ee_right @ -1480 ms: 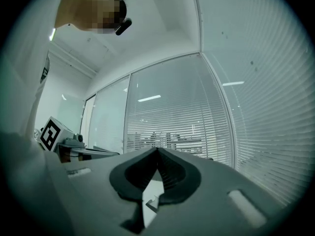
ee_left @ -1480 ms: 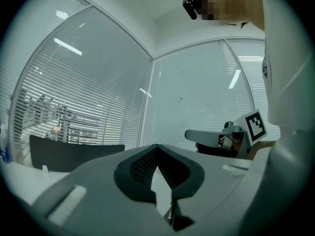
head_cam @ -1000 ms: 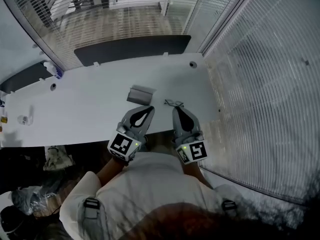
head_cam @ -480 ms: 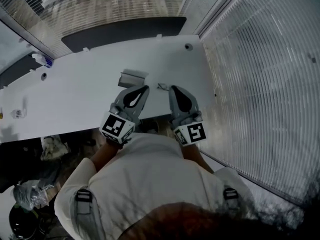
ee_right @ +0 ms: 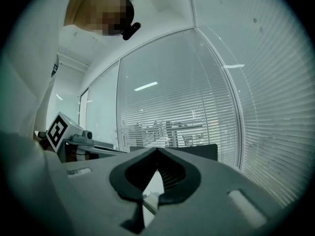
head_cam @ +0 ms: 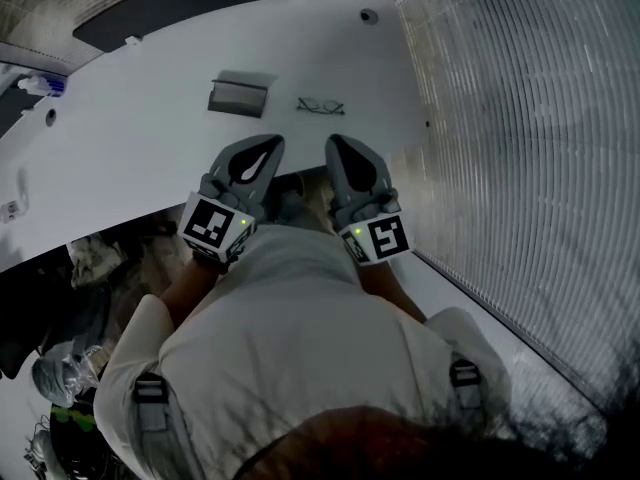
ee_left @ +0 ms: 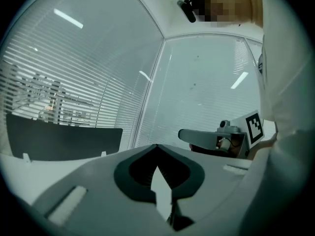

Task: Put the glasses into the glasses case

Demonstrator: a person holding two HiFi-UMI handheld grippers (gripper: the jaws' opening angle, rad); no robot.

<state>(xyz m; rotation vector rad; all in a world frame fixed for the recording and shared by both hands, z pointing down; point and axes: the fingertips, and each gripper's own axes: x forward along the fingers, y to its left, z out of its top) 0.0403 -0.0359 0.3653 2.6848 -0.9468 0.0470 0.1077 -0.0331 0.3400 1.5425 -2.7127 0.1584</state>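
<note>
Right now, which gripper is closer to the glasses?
Right. The right gripper points at the glasses from just short of them; the left gripper is farther off, nearer the glasses case.

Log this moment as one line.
phase: pre-grasp | left gripper: shut, empty | right gripper: shut, empty | glasses: on table, beside case | case: looks open

Glasses [head_cam: 320,106] right of glasses case [head_cam: 238,95]
</note>
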